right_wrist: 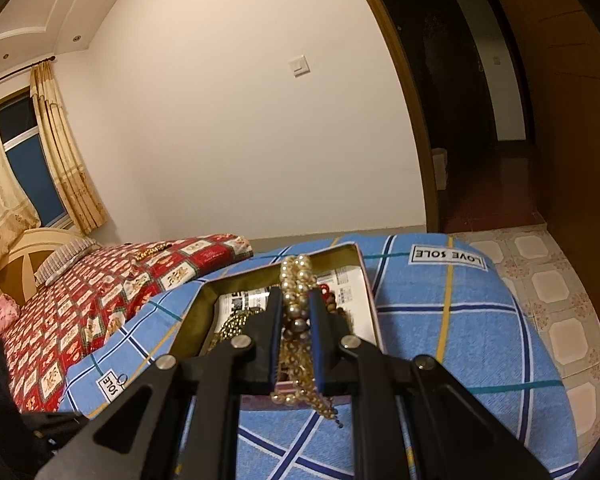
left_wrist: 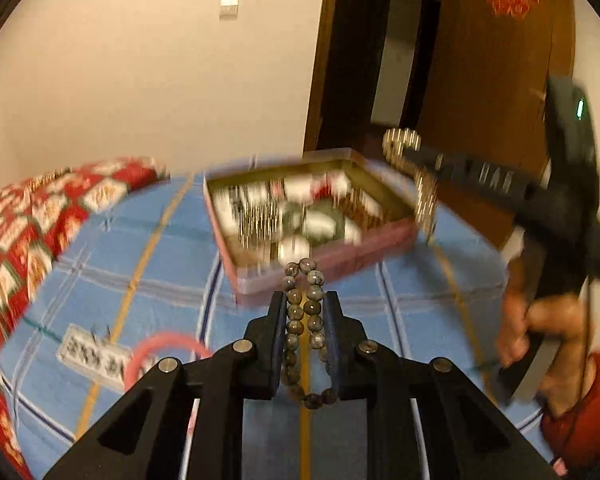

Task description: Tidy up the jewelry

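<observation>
My left gripper [left_wrist: 305,300] has its jaws narrow, clamped on a grey stone bead bracelet [left_wrist: 304,320]; one end of the loop sticks out past the fingertips and the other sags near the camera, below the pads. Just beyond it, on the blue checked bedsheet [left_wrist: 160,248], stands the pink tin box [left_wrist: 324,264], lid off, with other pieces inside; motion blur is heavy in this view, so I cannot sort its contents. On the sheet near left lies a pink ring-shaped band [left_wrist: 168,340], probably another bangle.

My right gripper [right_wrist: 295,304] is likewise closed down, holding a bunch of pearl-and-gold strands [right_wrist: 296,280]. In the left wrist view that gripper sits far right, over the box's right edge, and the strands dangle beside the wall. From its own camera the jaws are above the open box, with a printed paper liner [right_wrist: 246,300] and darker beads [right_wrist: 236,322] showing in it. The red patterned quilt [right_wrist: 100,280] lies far left.

Risks, my judgement:
- The hanging strand tail could catch on the box rim or drape outside when released.
- The pearls could tangle with the chains already inside.
- The bracelet is pinched across only a few round beads and may roll out if I swing quickly.
</observation>
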Action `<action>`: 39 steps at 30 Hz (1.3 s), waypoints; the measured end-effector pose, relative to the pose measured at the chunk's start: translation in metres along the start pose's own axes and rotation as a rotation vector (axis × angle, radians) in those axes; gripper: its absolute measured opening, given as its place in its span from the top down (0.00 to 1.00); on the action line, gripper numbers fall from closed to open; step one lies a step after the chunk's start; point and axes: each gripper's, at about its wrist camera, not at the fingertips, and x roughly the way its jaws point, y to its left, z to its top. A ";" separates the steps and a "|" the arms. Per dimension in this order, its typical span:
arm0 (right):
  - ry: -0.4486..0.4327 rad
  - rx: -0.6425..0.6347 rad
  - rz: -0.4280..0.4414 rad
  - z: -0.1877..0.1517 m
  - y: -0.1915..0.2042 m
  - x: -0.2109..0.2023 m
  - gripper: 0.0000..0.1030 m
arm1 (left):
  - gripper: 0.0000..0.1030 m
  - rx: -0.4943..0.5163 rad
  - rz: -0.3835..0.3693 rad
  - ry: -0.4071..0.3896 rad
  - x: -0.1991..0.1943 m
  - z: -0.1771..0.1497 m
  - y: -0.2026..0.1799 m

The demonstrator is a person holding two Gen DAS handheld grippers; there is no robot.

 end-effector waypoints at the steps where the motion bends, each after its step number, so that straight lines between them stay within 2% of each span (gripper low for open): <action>1: -0.001 -0.002 0.000 0.002 0.000 0.001 0.85 | 0.82 -0.009 0.002 -0.021 0.001 0.010 0.001; 5: -0.007 -0.037 -0.025 0.017 0.005 0.014 0.85 | 0.82 -0.017 0.050 -0.046 0.026 0.049 0.002; 8: 0.010 -0.054 -0.039 0.026 0.008 0.032 0.85 | 0.82 -0.027 0.075 -0.028 0.054 0.064 0.002; 14: 0.088 -0.062 -0.076 0.016 -0.001 0.071 0.85 | 0.82 -0.001 0.145 0.038 0.105 0.069 -0.004; 21: 0.139 -0.062 -0.073 0.009 -0.010 0.084 0.85 | 0.80 -0.033 0.173 0.067 0.130 0.068 0.002; 23: 0.158 -0.050 -0.061 0.007 -0.014 0.087 0.81 | 0.68 -0.037 0.185 0.078 0.135 0.069 0.004; 25: 0.173 -0.037 -0.049 0.008 -0.017 0.089 0.78 | 0.37 -0.044 0.222 0.080 0.137 0.071 0.006; 26: 0.171 -0.033 -0.043 0.008 -0.017 0.087 0.70 | 0.33 -0.052 0.226 0.074 0.137 0.072 0.006; 27: 0.150 -0.032 -0.046 0.010 -0.017 0.082 0.56 | 0.29 -0.064 0.223 0.063 0.134 0.072 0.007; 28: 0.120 -0.033 -0.054 0.012 -0.017 0.076 0.48 | 0.27 -0.076 0.218 0.056 0.132 0.072 0.007; 30: 0.038 -0.032 -0.081 0.016 -0.016 0.060 0.24 | 0.26 -0.086 0.227 0.058 0.128 0.073 0.007; 32: -0.025 -0.022 -0.115 0.018 -0.019 0.048 0.16 | 0.26 -0.082 0.251 0.057 0.124 0.072 0.004; 33: -0.041 -0.013 -0.125 0.019 -0.021 0.045 0.15 | 0.26 -0.075 0.269 0.058 0.122 0.070 0.002; 36: -0.046 0.024 -0.140 0.020 -0.029 0.041 0.15 | 0.26 -0.063 0.301 0.061 0.113 0.066 -0.001; 39: -0.041 0.035 -0.165 0.019 -0.032 0.038 0.15 | 0.26 -0.071 0.302 0.058 0.099 0.059 -0.002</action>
